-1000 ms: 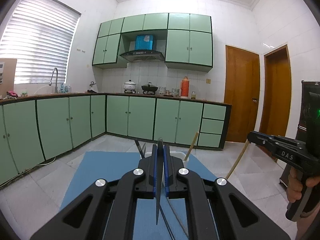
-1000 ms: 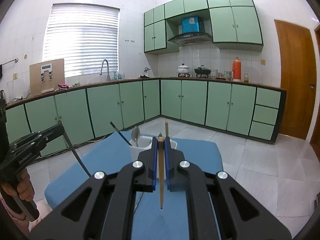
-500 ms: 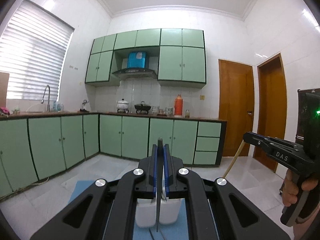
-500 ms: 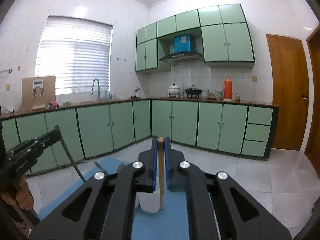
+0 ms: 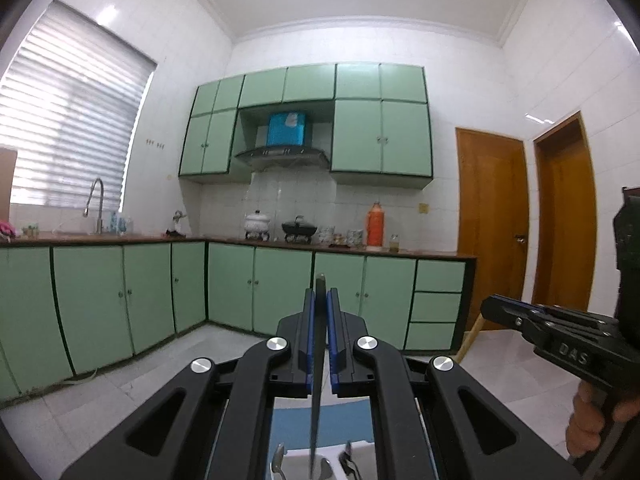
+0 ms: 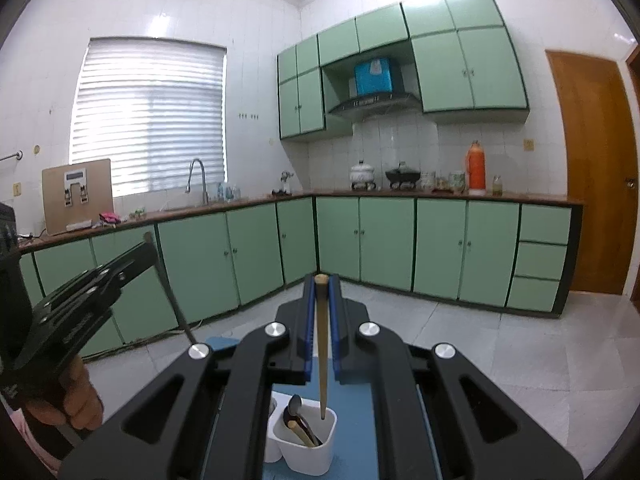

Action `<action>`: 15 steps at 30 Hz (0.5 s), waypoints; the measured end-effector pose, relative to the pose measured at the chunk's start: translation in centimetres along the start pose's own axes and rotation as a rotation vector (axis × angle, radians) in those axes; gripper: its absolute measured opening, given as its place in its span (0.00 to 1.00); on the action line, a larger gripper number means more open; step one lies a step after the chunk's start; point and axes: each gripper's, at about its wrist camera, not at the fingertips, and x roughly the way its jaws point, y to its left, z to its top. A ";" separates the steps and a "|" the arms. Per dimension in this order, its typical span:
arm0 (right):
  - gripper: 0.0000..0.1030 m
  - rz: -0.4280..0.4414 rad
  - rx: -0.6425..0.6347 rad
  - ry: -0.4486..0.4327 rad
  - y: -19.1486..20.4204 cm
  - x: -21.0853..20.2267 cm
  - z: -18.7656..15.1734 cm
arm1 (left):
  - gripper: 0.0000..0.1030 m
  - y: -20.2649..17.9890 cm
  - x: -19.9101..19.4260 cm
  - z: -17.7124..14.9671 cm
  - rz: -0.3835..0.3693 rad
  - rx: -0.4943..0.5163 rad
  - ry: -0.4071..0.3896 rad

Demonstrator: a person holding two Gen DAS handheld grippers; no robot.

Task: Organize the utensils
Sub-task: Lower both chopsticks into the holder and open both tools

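Both hand-held grippers now sit higher than before; the white holder (image 6: 305,446) drops to lower frame. Left hand-held gripper (image 5: 320,300) stays clamped on a dark utensil (image 5: 317,380), right hand-held gripper (image 6: 321,286) on a wooden chopstick (image 6: 321,344). The dark utensil's lower end is cut off.

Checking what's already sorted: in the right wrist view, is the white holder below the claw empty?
No, the white holder already has a metal spoon and a wooden utensil in it.
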 end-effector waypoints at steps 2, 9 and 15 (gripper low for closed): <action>0.06 0.005 0.006 0.026 -0.1 1.4 -0.9 | 0.05 0.4 1.8 -1.1 0.016 -0.003 0.031; 0.06 0.032 0.068 0.108 -1.6 5.1 -4.5 | 0.05 1.4 5.8 -5.3 0.039 -0.018 0.135; 0.06 0.054 0.101 0.153 -1.9 6.7 -6.3 | 0.06 2.0 7.3 -7.9 0.043 -0.025 0.201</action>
